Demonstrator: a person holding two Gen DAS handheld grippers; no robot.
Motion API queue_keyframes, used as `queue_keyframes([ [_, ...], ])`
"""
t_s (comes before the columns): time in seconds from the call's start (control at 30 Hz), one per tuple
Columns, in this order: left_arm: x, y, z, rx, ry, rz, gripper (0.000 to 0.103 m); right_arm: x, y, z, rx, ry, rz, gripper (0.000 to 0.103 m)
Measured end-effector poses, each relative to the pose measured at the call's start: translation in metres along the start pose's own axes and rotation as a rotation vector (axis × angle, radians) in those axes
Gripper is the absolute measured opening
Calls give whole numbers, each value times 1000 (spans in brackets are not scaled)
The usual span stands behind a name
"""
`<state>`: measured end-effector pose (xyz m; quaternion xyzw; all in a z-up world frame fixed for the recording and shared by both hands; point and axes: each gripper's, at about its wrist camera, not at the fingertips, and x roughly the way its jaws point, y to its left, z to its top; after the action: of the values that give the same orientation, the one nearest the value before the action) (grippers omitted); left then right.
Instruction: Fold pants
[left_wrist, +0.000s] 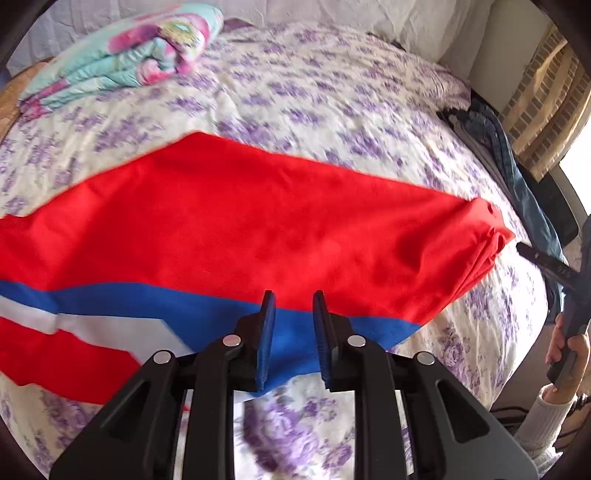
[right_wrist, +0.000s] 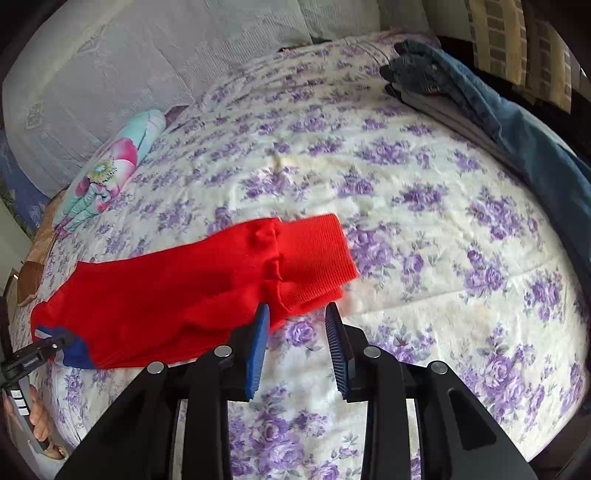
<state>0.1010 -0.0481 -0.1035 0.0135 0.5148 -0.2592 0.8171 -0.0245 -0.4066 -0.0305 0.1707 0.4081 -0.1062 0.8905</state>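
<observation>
Red pants (left_wrist: 258, 221) with a blue and white side stripe (left_wrist: 155, 306) lie flat across the bed, folded lengthwise. My left gripper (left_wrist: 293, 299) is open and empty, hovering over the blue stripe at the pants' near edge. In the right wrist view the pants (right_wrist: 177, 295) end in a ribbed red cuff (right_wrist: 317, 254). My right gripper (right_wrist: 297, 314) is open and empty, just in front of the cuff, not touching it. The right gripper (left_wrist: 550, 264) also shows at the right edge of the left wrist view, and the left gripper (right_wrist: 33, 360) at the left edge of the right wrist view.
The bed has a white quilt with purple flowers (right_wrist: 424, 229). A folded floral blanket (left_wrist: 122, 59) lies at the far left. A stack of folded dark blue and grey clothes (right_wrist: 480, 110) lies along the bed's right edge. Pillows (right_wrist: 129, 74) sit at the head.
</observation>
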Motion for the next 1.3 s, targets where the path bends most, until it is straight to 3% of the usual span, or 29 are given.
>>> queue_keyframes([
  [0.07, 18, -8, -4, 10, 38, -21, 19, -7, 15, 4, -57, -48, 9, 31],
  [0.13, 22, -16, -9, 36, 15, 12, 19, 0, 28, 13, -111, -53, -12, 30],
  [0.27, 20, -22, -17, 51, 0, -2, 20, 40, 41, 24, -153, 31, -45, 24],
  [0.37, 19, -17, -15, 44, 4, -28, 20, 54, 37, 13, -154, 117, -82, 21],
  [0.57, 22, -13, -13, 45, 3, -63, 21, 48, 37, -17, -196, 148, -115, 21],
  [0.67, 24, -17, -12, 61, -1, -46, 21, 61, 41, -14, -218, 156, -144, 21],
  [0.77, 10, -15, -17, 75, -7, -29, 21, 46, 65, -1, -283, 167, -207, 23],
  [0.87, -10, 0, -24, 69, -59, 19, 21, 11, 116, 13, -403, 64, -111, 30],
  [0.93, -19, 18, -25, 29, -72, 40, 21, 5, 154, 23, -456, 45, 54, 62],
  [0.97, -22, 28, -25, 5, -75, 40, 21, 9, 177, 27, -490, 57, 154, 66],
  [1.03, -25, 47, -26, -35, -76, 27, 21, 29, 225, 32, -575, 80, 276, 67],
  [1.17, -18, 69, -30, -81, -57, -57, 19, 79, 323, 36, -822, 76, 333, 67],
  [1.3, -17, 71, -30, -95, -54, -69, 17, 132, 379, 35, -930, 162, 329, 65],
])
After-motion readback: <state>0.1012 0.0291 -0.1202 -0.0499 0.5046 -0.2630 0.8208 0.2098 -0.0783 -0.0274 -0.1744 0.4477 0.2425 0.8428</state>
